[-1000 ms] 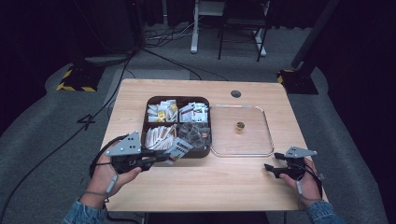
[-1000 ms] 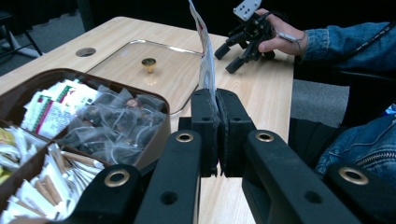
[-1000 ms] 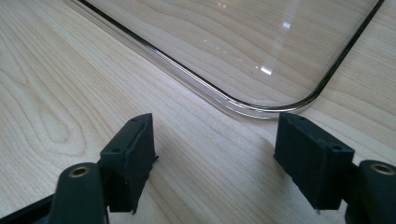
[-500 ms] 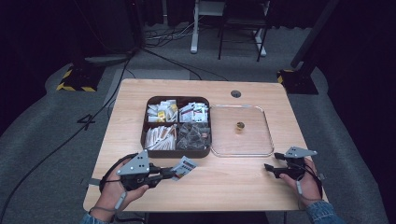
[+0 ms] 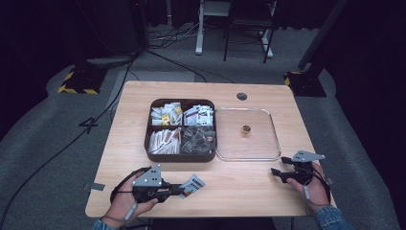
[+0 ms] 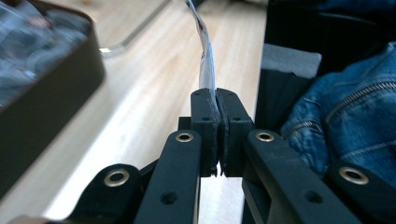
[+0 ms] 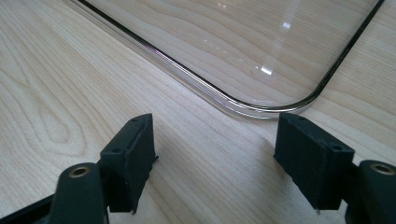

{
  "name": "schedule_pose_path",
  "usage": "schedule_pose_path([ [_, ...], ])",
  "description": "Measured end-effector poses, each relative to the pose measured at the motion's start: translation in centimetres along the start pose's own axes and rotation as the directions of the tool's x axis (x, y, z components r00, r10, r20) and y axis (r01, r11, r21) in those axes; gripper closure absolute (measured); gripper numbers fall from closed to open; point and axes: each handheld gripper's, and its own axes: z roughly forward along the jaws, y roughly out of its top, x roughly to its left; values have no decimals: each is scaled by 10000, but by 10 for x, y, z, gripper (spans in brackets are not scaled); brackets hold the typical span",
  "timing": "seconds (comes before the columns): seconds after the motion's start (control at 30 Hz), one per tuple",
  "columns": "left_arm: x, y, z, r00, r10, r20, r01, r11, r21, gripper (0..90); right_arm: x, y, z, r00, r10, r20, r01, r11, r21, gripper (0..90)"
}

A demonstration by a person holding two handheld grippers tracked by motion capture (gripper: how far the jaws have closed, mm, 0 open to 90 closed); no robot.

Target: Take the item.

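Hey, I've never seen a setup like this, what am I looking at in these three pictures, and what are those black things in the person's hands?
A person sits at a wooden table holding a hand-operated two-jaw gripper in each hand. The high view looks down from above; the other two come from cameras riding on each gripper. On the table sit a dark divided box full of small packets and, beside it, a clear lid with a small gold knob. The left gripper is clamped shut on one packet, near the table's front edge. The right gripper rests open, holding nothing.
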Motion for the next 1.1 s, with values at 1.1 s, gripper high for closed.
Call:
schedule_pose_path([
  [1.1, 14, -15, 28, 9977, -407, -539, 464, 9928, 1104, 520, 0, 0, 0, 10000, 2, -5, -2, 10000, -5, 287],
])
